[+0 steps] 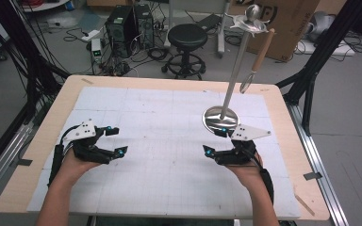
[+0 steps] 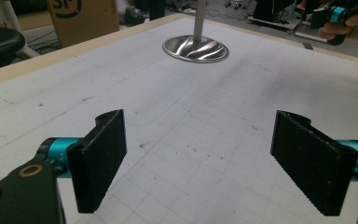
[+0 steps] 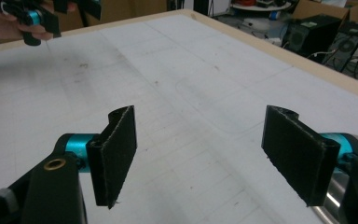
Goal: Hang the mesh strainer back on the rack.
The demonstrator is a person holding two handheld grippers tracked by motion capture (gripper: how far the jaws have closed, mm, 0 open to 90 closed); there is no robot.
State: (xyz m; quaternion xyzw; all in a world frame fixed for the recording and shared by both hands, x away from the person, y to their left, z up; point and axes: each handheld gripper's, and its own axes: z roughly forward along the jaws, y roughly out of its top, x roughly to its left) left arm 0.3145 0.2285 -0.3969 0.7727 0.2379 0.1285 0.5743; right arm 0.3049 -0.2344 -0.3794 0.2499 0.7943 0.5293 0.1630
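Steel gleams at the far right of the white gridded mat (image 1: 169,141): a stand (image 1: 221,118) with a round polished base and a slim upright pole, and this stand serves as the landmark for everything else. From the arms at its top hangs a wooden-handled utensil (image 1: 259,55), slanting down beside the pole and clear of the mat.

Just in front of the stand's base, on the person's side, hovers the right gripper (image 1: 215,142), its far jaw close to the rim of the base. Its jaws stand spread apart with nothing between them; the right gripper view shows only bare mat in the gap (image 3: 196,154), and a curve of the stand's metal base at the lower right corner.

Well to the left of the stand, across the mat, sits the left gripper (image 1: 115,140) in the person's left hand. Its jaws are also spread wide and empty (image 2: 200,168), and in the left gripper view they point toward the stand's base (image 2: 196,49), which lies well ahead of them.
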